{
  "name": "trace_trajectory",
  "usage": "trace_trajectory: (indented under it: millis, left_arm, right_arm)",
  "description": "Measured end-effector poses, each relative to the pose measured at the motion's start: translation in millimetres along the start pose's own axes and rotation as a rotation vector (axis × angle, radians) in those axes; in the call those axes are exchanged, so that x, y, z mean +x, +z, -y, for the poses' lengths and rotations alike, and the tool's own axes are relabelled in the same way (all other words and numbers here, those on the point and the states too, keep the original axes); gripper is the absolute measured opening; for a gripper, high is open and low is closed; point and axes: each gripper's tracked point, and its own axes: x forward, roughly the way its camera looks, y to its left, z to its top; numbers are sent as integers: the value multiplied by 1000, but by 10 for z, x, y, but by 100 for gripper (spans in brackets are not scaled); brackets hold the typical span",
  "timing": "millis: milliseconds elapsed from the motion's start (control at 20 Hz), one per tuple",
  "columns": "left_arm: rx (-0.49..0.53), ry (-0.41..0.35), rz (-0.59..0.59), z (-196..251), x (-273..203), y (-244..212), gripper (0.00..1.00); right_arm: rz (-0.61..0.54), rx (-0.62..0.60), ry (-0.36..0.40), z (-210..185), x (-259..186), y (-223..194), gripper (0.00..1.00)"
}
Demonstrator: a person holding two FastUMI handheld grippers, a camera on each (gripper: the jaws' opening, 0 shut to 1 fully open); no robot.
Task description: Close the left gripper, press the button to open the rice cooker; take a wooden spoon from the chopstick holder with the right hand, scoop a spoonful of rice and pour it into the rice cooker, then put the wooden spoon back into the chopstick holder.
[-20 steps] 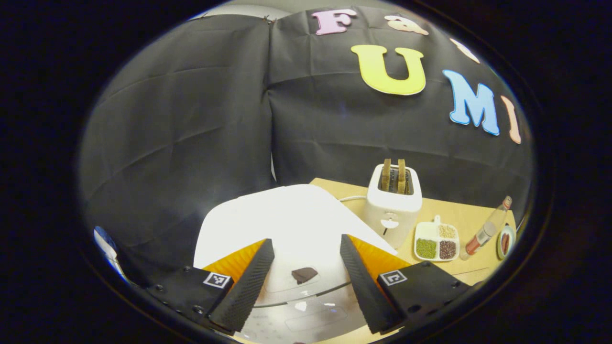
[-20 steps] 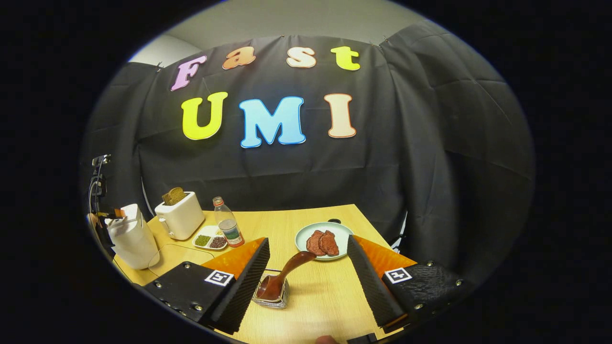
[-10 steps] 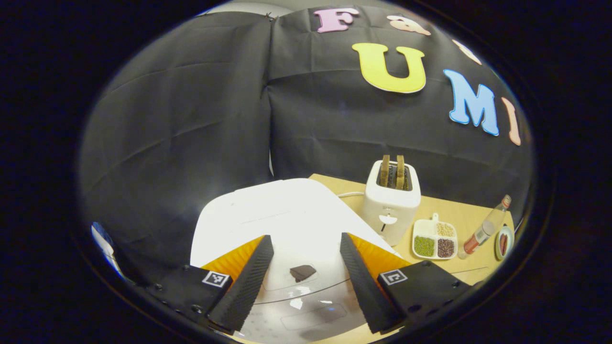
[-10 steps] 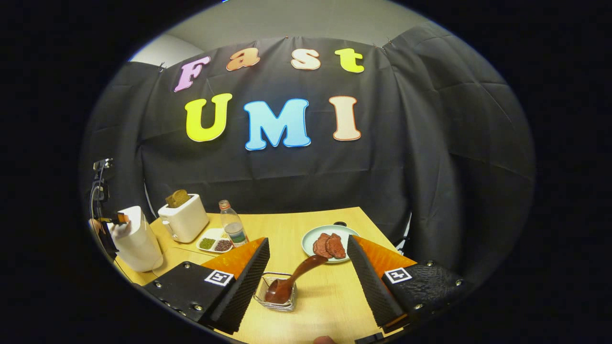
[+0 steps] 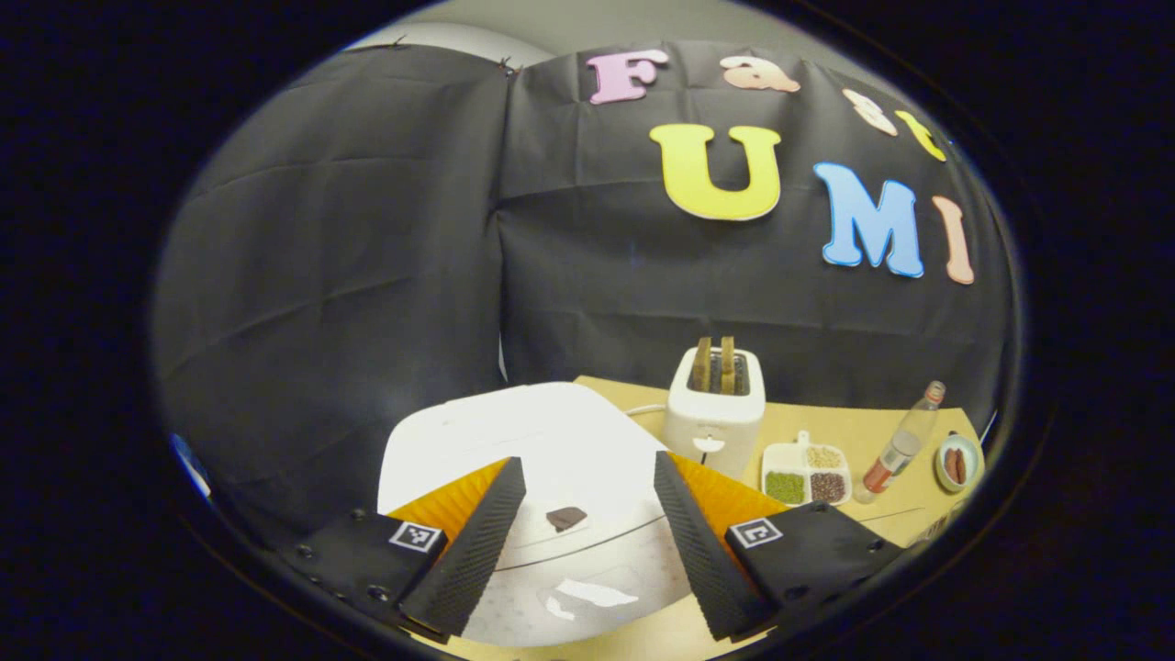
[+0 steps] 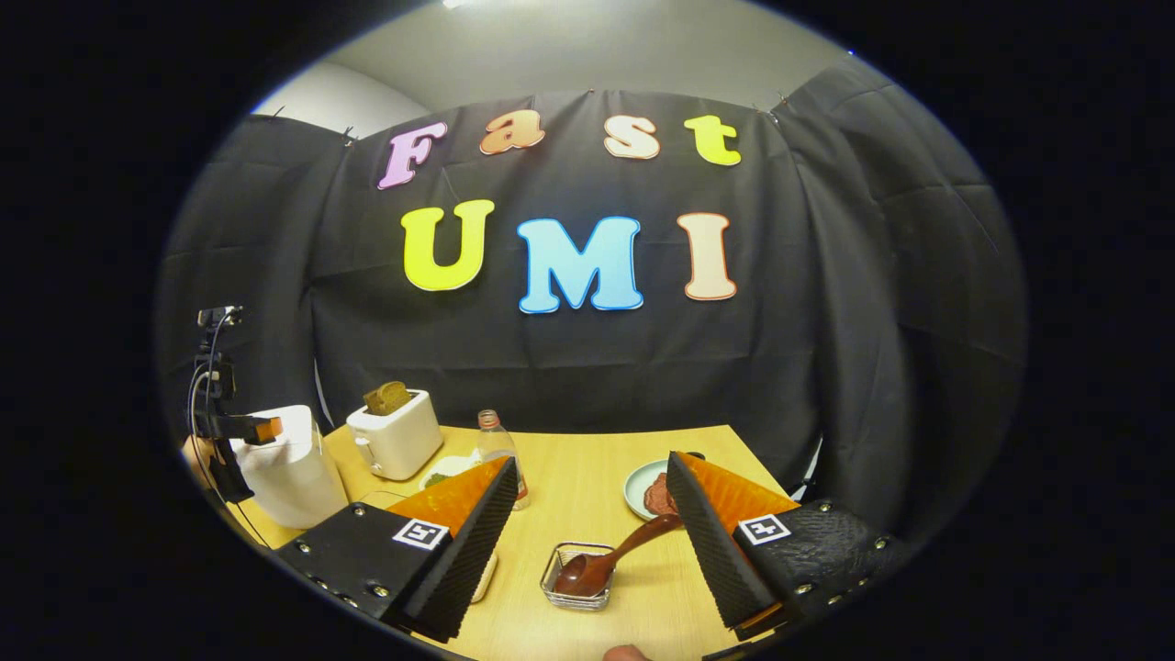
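Observation:
The white rice cooker [image 5: 514, 441] sits just ahead of my left gripper [image 5: 587, 459], lid down, with its dark button [image 5: 565, 519] between the open fingers and untouched. In the right gripper view the cooker [image 6: 289, 468] stands at the table's far left with the left gripper [image 6: 234, 427] over it. A wooden spoon [image 6: 597, 565] stands bowl-down in the small mesh chopstick holder [image 6: 574, 601], its handle leaning toward my right finger. My right gripper [image 6: 592, 459] is open above it, holding nothing. A divided dish of grains [image 5: 806, 468] lies beside the toaster.
A white toaster [image 5: 714, 413] with two bread slices stands behind the cooker. A clear bottle [image 5: 895, 450] and a plate of meat [image 6: 647, 487] sit farther along the wooden table [image 6: 587, 477]. Black cloth walls close the back and sides.
Both grippers have pulled back and tilted up. The cooker button sits a little farther from the left fingers. The spoon holder has dropped lower and to the right in the right gripper view.

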Motion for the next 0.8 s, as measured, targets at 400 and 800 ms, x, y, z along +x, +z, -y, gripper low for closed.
trace_trajectory:
  millis: [400, 800]
  left_arm:
    - [-5, -125, 319, 249, -1512, 680, 99]
    - [-21, -264, 452, 300, -2464, 1007, 99]
  right_arm:
    - [144, 1, 76, -377, -235, 490, 99]
    - [282, -75, 96, -602, -555, 622, 98]
